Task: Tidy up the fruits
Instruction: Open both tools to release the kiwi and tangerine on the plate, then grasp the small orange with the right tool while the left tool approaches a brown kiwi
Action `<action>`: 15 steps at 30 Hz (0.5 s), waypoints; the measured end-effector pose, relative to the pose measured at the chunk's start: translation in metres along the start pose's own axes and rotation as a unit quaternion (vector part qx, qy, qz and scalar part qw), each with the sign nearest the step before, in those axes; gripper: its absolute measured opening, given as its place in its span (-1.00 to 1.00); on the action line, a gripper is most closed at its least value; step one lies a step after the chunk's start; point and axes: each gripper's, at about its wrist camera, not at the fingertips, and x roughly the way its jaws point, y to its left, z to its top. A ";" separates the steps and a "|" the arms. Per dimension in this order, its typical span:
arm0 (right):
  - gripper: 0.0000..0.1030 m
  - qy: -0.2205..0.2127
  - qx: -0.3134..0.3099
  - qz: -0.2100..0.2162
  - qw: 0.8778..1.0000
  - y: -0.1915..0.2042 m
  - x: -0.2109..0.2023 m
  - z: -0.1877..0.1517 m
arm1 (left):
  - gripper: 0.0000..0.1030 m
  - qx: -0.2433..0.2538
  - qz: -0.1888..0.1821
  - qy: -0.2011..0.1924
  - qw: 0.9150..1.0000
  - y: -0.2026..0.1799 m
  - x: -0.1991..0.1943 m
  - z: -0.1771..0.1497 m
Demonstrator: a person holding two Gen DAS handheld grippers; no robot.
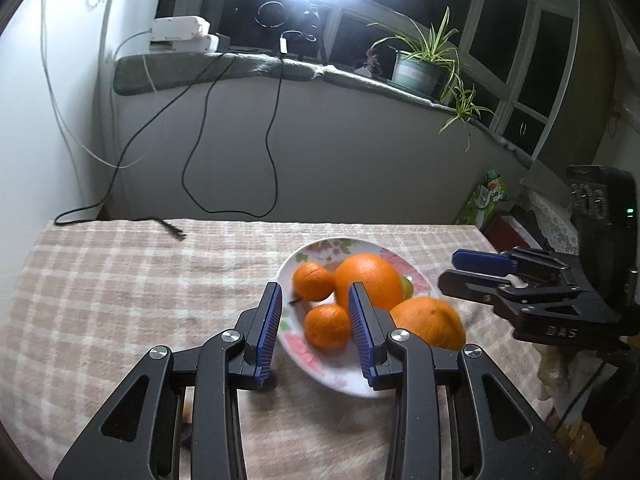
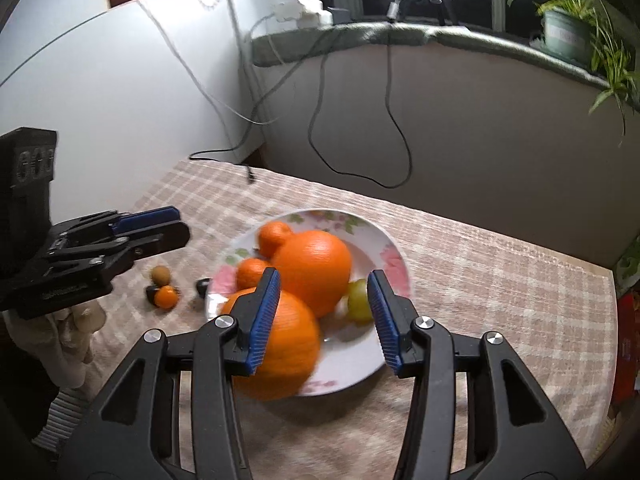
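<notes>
Landmark: the floral plate (image 2: 384, 248), standing on the checked cloth of the desk (image 2: 500, 280). On the plate lie a large orange (image 2: 314, 270) at the middle, two small mandarins (image 2: 274, 236) on its far-left side, and a green fruit (image 2: 358, 300) just to its right. A second large orange (image 2: 280, 344) sits at the plate's near-left rim, overhanging the edge; its outline is blurred, so whether it has settled cannot be told. Left of the plate, still on the cloth, lie a small mandarin (image 2: 166, 297), a brown kiwi-like fruit (image 2: 161, 275) and two dark objects too small to identify.

The right tool (image 2: 324, 316) hangs above the plate's near side with its jaws parted and empty; the rim orange lies under its left finger, not between the pads. The left tool (image 1: 314, 332) stands over the plate's left side, jaws at a moderate gap, nothing held.

Step in hand, as judged: gathering the remaining loose fruit. Good practice would be to take the left tool to the small fruits left of the plate, close gently on one at a time, and set it in the open far-right part of the plate. The rim orange may roll off if nudged.
</notes>
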 end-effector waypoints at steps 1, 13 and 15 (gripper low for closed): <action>-0.08 -0.002 -0.006 0.003 1.000 0.006 -0.002 -0.001 | -0.36 0.000 0.003 0.000 1.000 0.004 -0.003 -0.002; -0.08 0.011 -0.077 0.061 0.995 0.098 0.009 -0.014 | -0.36 -0.036 0.039 0.007 0.999 0.071 -0.042 -0.034; -0.08 0.018 -0.084 0.068 0.994 0.109 0.015 -0.016 | -0.36 -0.041 0.042 0.010 0.998 0.078 -0.046 -0.040</action>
